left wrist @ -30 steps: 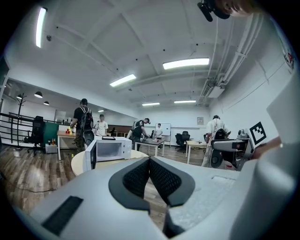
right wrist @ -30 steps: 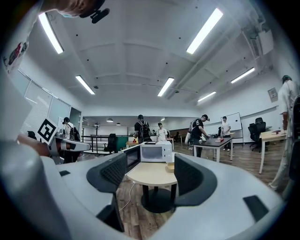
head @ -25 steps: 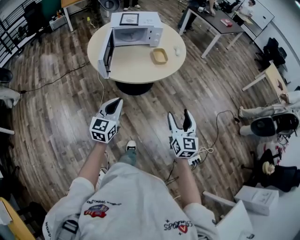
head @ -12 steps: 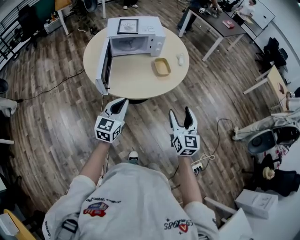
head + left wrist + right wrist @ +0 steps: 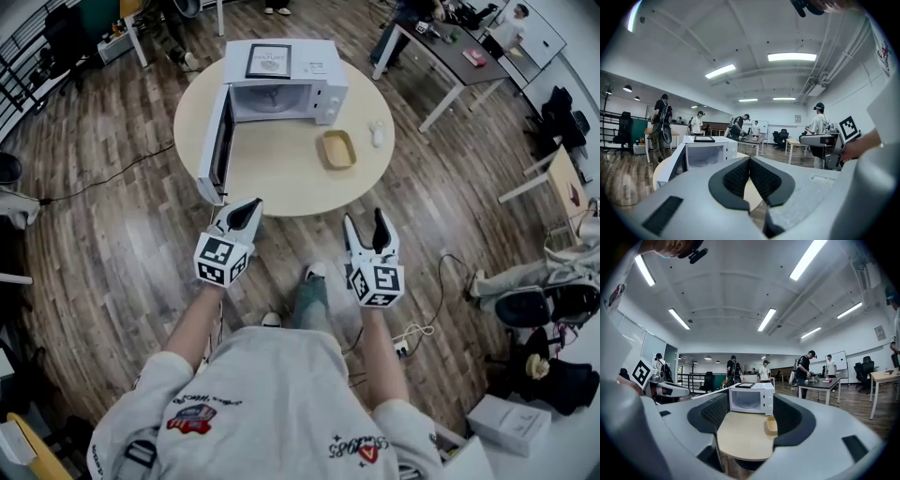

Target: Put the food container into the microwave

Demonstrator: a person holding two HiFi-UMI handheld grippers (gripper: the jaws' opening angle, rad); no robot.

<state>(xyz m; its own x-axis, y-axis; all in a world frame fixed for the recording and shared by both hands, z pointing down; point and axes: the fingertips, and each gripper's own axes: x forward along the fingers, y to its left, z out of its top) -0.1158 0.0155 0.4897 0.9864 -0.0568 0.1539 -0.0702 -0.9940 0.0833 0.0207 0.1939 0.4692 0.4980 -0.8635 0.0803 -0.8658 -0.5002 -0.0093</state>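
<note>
- Overhead, a round pale table [image 5: 281, 187] stands on a dark plank floor [image 5: 112, 253], and the person stands just short of its near edge.
- A white microwave [image 5: 281, 80] sits at the table's far edge. Its door [image 5: 217, 141] is swung wide open along the left side.
- The container [image 5: 337, 150], a shallow tan tray, lies on the table right of centre. It is near the microwave's front right corner but apart from it.
- A small white object [image 5: 377, 134] lies just beside the container, toward the right edge.
- The left gripper [image 5: 250, 206] hovers at the table's near edge with its jaws pressed together and holding nothing.
- The right gripper [image 5: 365, 220] is held in the air short of the near edge with its jaws wide apart. Its own view shows the tabletop and container well beyond the gap, with nothing gripped.
- The room is an open office with grey desks [image 5: 459, 56] at the far right. Several people stand about, and strip lights [image 5: 764, 319] run along a white ceiling.
- A black cable [image 5: 103, 173] trails over the floor to the left of the table, and a power strip [image 5: 405, 347] lies by the person's right side.
</note>
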